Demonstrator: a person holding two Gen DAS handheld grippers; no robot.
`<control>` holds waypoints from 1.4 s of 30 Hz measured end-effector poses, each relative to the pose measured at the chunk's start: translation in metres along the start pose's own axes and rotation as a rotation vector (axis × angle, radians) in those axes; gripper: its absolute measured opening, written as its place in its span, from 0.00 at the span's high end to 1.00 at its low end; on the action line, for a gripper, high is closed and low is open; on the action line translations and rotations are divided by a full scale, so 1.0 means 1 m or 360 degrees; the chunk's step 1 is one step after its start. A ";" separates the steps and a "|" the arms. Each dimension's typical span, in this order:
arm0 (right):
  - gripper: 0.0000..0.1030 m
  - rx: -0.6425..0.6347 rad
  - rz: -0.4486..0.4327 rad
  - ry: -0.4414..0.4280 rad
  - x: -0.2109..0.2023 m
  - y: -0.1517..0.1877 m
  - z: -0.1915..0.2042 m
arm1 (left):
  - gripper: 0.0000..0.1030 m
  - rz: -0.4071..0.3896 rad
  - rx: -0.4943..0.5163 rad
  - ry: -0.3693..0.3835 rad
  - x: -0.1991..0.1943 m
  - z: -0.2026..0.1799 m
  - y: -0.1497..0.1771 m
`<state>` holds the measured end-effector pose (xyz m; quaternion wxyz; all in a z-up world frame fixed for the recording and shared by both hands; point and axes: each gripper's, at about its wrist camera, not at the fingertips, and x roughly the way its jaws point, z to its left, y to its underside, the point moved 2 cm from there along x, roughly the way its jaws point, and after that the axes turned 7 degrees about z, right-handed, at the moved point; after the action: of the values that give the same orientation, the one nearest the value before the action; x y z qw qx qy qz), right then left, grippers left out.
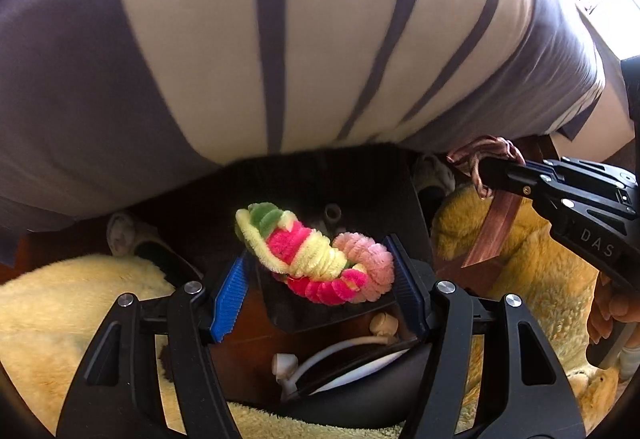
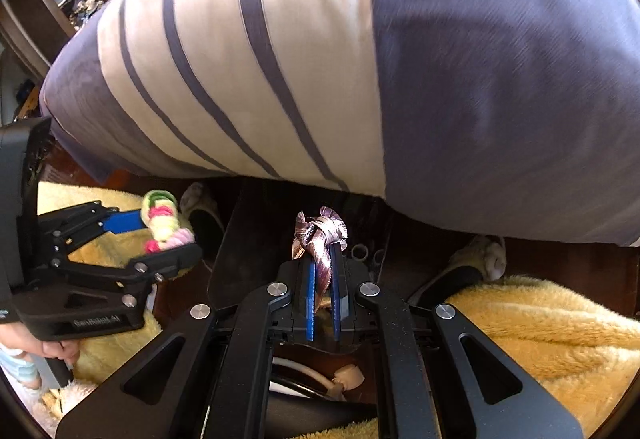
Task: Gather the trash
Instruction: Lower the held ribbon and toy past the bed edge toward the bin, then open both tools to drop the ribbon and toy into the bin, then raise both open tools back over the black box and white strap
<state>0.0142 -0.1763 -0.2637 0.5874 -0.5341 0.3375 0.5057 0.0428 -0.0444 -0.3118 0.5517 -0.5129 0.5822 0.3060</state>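
Left gripper [image 1: 320, 271] clamped across fuzzy multicolored chenille twist [image 1: 316, 259]; right gripper [image 2: 322, 279] pinched nearly closed on shiny ribbon scrap [image 2: 320, 239]. Both lifted clear, likely for carrying binward.

Beneath me was a dark wooden floor [image 2: 560, 259]. A fluffy yellow blanket [image 2: 540, 319] lay directly on it, spread on both sides of a dark flat panel [image 2: 256, 239] that rested on the boards between the two yellow areas. Two pale slippers sat on the floor at the blanket's far edge: one slipper [image 2: 476, 259] to the right of the panel, the other slipper [image 2: 200, 207] to its left. Nearer to me than the panel, a white cable [image 1: 340, 351] with beige plugs lay on the floor beside a rounded black object whose identity I could not determine.
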 end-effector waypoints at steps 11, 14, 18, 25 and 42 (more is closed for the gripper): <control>0.91 0.0042 0.0135 -0.0069 0.033 -0.008 0.003 | 0.39 0.0170 0.0033 0.0047 0.037 -0.009 -0.001; 0.90 0.0056 0.0139 -0.0075 0.039 -0.012 -0.005 | 0.38 0.0191 0.0028 0.0057 0.041 -0.008 -0.004; 0.89 0.0070 0.0139 -0.0093 0.037 -0.018 -0.007 | 0.33 0.0204 0.0019 0.0060 0.042 -0.008 -0.005; 0.60 0.0082 0.0133 -0.0094 0.035 -0.022 -0.007 | 0.22 0.0162 0.0021 0.0032 0.035 -0.008 -0.005; 0.07 0.0097 -0.0164 0.0050 -0.035 -0.024 -0.018 | 0.08 -0.0175 0.0077 -0.0067 -0.047 -0.019 -0.007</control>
<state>0.0305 -0.1998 -0.2273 0.6234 -0.5405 0.3340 0.4558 0.0363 -0.0519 -0.2618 0.5921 -0.5240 0.5486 0.2719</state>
